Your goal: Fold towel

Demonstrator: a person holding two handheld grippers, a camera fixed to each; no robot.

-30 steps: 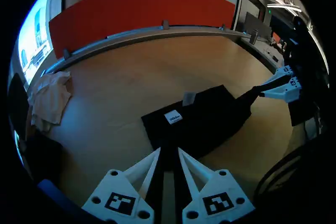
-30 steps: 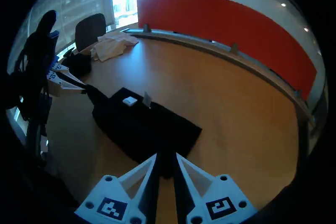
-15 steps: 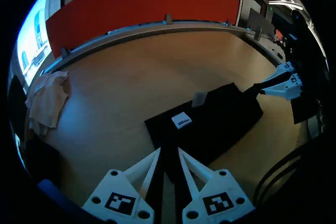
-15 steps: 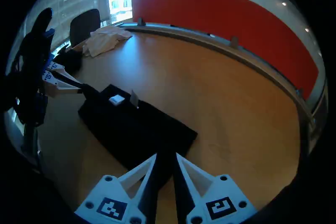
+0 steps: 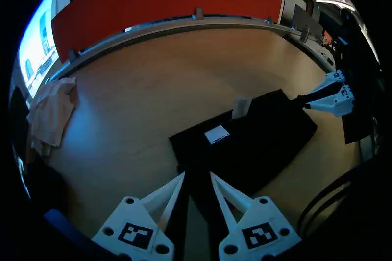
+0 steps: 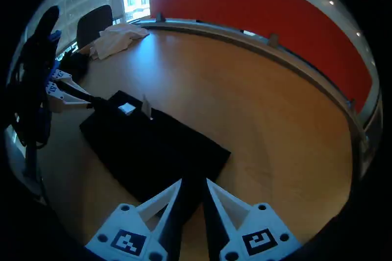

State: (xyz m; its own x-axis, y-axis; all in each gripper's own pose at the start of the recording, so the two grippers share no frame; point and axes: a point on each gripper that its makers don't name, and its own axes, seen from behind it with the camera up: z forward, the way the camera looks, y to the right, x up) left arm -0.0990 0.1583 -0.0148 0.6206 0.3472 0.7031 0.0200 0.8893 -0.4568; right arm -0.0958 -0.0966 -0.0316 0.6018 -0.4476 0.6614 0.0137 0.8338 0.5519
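A black towel (image 5: 250,138) lies spread on the wooden table (image 5: 161,75), with two small white tags (image 5: 217,134) near its far edge. My left gripper (image 5: 196,175) is shut on one corner of the towel. In the left gripper view the right gripper (image 5: 303,102) pinches the opposite corner at the right. In the right gripper view the towel (image 6: 147,146) stretches away from my right gripper (image 6: 193,182), which is shut on its near corner. The left gripper (image 6: 90,102) holds the far corner there, and the cloth is pulled taut between the two.
A crumpled cream cloth (image 5: 49,111) lies at the table's left end, also seen as a cream cloth (image 6: 115,38) by a dark chair (image 6: 93,23). A red partition (image 5: 161,1) and a metal rail (image 5: 176,23) run along the table's far edge.
The two grippers have drawn apart, and the towel has spread wider and flatter across the table. Both grips have held.
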